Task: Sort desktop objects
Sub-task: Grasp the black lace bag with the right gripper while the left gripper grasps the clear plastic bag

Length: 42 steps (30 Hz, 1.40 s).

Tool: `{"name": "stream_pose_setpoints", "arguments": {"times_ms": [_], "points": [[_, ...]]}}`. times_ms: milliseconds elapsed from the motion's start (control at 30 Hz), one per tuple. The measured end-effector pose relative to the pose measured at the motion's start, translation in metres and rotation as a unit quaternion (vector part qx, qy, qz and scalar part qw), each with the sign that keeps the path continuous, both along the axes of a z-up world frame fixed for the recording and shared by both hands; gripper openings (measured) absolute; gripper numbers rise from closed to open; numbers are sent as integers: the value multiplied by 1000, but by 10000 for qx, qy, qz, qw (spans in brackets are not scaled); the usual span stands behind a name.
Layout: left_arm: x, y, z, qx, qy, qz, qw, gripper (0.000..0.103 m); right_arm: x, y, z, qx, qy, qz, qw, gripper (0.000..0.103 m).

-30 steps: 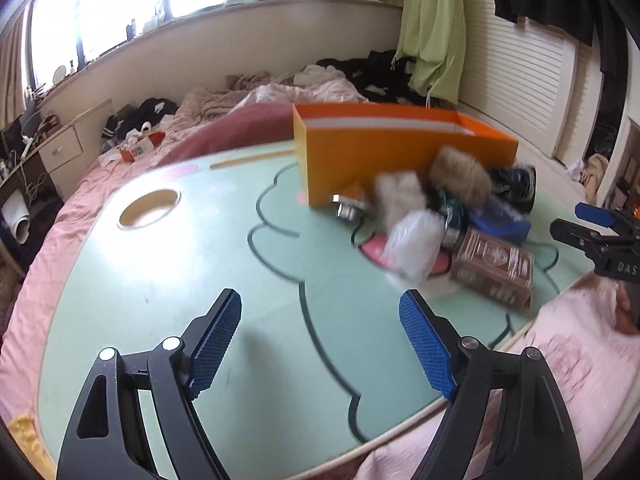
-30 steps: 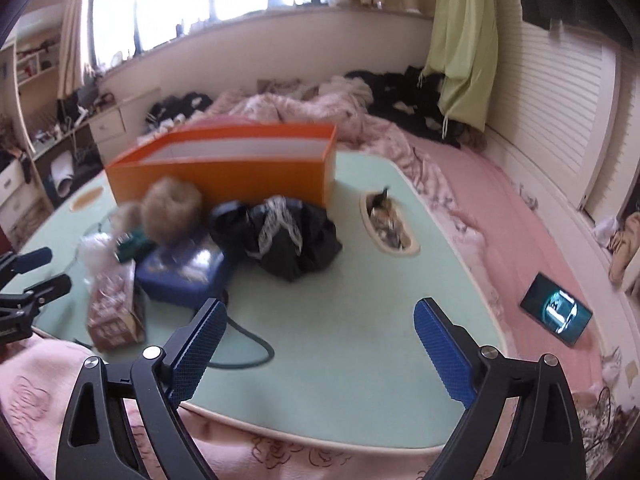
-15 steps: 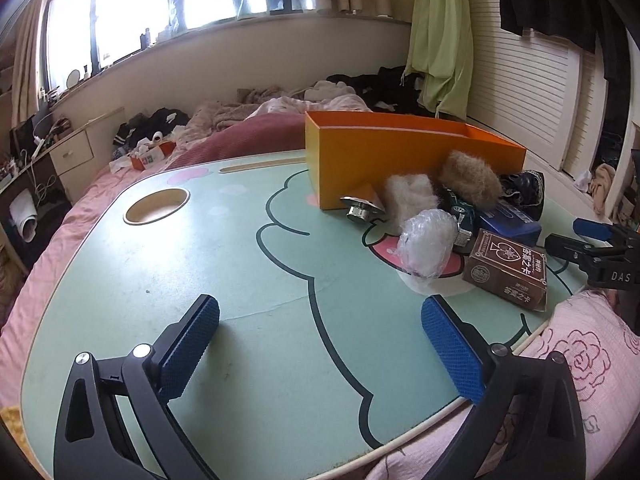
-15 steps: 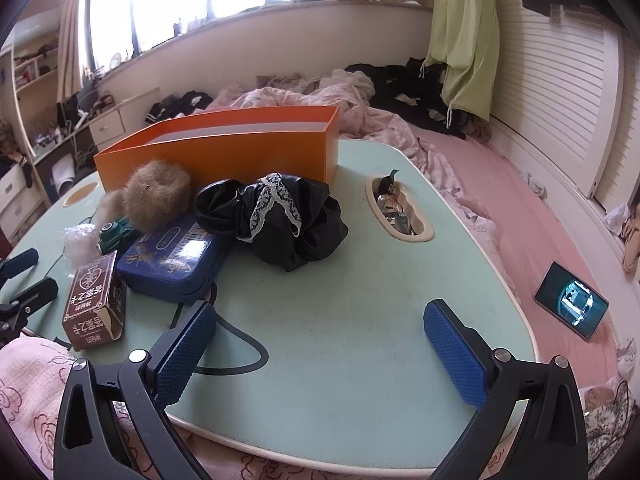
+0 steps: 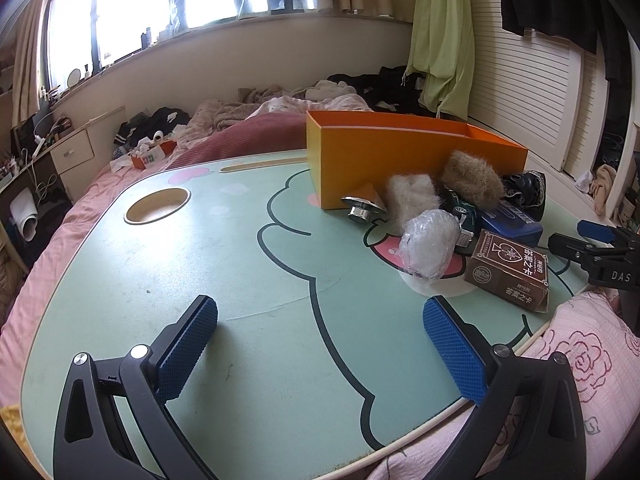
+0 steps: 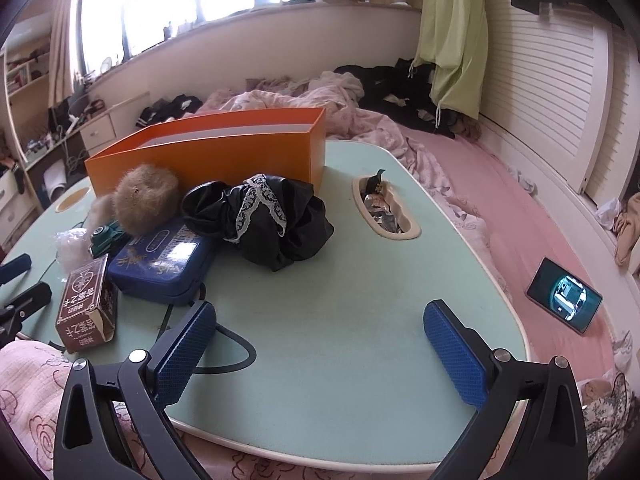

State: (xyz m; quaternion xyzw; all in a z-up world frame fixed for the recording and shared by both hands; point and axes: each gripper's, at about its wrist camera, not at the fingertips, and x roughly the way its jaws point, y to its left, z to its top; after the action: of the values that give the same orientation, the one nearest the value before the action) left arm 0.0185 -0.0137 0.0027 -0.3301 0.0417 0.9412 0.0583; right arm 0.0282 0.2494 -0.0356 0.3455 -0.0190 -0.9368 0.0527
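An open orange box stands on the mint green lap table. In front of it lie a brown fur ball, a white fur ball, a crumpled plastic bag, a metal knob, a green toy car, a blue tin, a brown card box and a black lace cloth. My left gripper is open and empty over the bare table. My right gripper is open and empty, near the front edge.
A round cup hole is at the table's left. A slot on the right holds wrappers. A black cable loops near the front edge. A phone lies on the pink bed. Pink bedding surrounds the table.
Both grippers have drawn closer over the table and steadied. Their jaws stay open. The objects have not moved.
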Motion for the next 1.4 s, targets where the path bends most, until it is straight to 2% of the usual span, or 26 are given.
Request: {"name": "stream_pose_setpoints", "arguments": {"times_ms": [333, 533, 633, 700, 833, 967, 1033, 1067, 1133, 1267, 1300, 1333, 1400], "points": [[-1, 0, -1, 3, -1, -1, 10000, 102, 2, -1, 1, -6, 45, -22, 10000, 103], [-1, 0, -1, 9, -1, -1, 10000, 102, 6, 6, 10, -208, 304, 28, 9993, 103], [-1, 0, -1, 11, 0, -4, 10000, 102, 0, 13, 20, -333, 443, 53, 9985, 96], [-1, 0, -1, 11, 4, -5, 10000, 102, -10, 13, 30, -485, 416, 147, 9978, 91], [-1, 0, -2, 12, 3, -4, 10000, 102, -34, 1, 43, -659, 352, 491, 9960, 90], [-2, 0, -2, 15, 4, -5, 10000, 102, -59, -9, 37, -832, -48, 570, 9949, 90], [-1, 0, -2, 16, 4, -5, 10000, 102, -62, -9, 31, -942, -227, 654, 9931, 58], [-2, 0, -2, 22, 1, -8, 10000, 102, -60, -8, 29, -1009, -227, 680, 9923, 57], [-3, 1, -1, 44, -26, -16, 10000, 102, -53, -4, 31, -1085, -120, 710, 9915, 47], [-3, 8, 17, 406, 52, -506, 9979, 102, -35, 9, 36, -1370, 95, 769, 9875, 36], [-5, 13, 23, 379, 81, -604, 9974, 102, -30, 12, 38, -1417, 144, 781, 9867, 30], [-11, 21, 28, 250, 61, -717, 9971, 102, -27, 14, 39, -1435, 187, 793, 9863, 14], [-20, 36, 33, 32, 48, -981, 9952, 97, -21, 16, 42, -1452, 260, 836, 9855, 11]]}}
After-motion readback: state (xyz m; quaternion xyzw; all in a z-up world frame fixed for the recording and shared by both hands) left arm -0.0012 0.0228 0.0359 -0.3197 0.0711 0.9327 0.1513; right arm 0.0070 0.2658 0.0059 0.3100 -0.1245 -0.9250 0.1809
